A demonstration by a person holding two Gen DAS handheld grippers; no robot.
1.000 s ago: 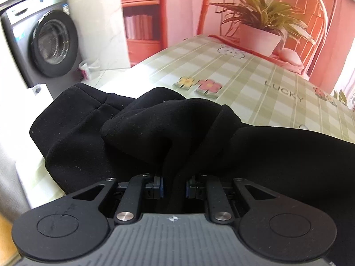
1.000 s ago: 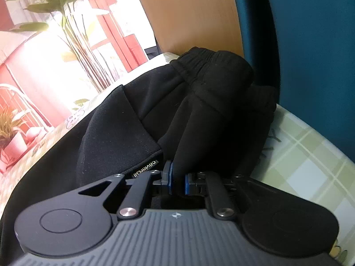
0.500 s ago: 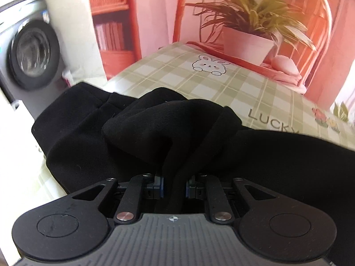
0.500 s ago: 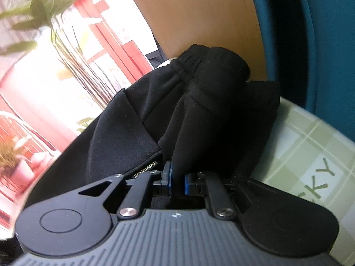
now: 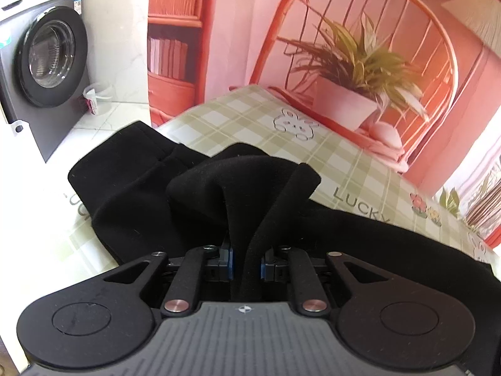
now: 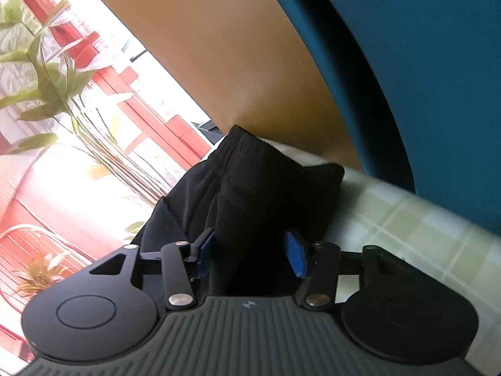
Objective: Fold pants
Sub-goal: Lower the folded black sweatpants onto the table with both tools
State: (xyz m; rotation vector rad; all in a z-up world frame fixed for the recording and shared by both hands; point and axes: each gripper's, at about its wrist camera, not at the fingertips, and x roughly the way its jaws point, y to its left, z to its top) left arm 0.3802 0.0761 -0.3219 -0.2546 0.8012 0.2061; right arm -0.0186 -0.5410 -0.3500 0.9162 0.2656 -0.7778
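Black pants (image 5: 141,181) lie crumpled on a green-checked tablecloth (image 5: 344,163). In the left wrist view my left gripper (image 5: 245,260) is shut on a raised fold of the black fabric, which rises in a ridge between the blue pads. In the right wrist view the elastic waistband end of the pants (image 6: 250,181) lies near the table's edge. My right gripper (image 6: 250,250) is tilted and its jaws are opening. Its blue pads (image 6: 296,257) stand apart, with the black cloth still lying loosely between them.
A grey washing machine (image 5: 47,62) and a white cup (image 5: 94,100) stand on the floor beyond the table's left edge. A backdrop with a potted plant (image 5: 350,94) rises behind the table. A wooden panel (image 6: 235,47) and a teal surface (image 6: 422,62) stand beyond the waistband.
The right gripper's jaws have parted from the waistband fabric, and that view has rolled. The left gripper has lifted a little with its fold still pinched.
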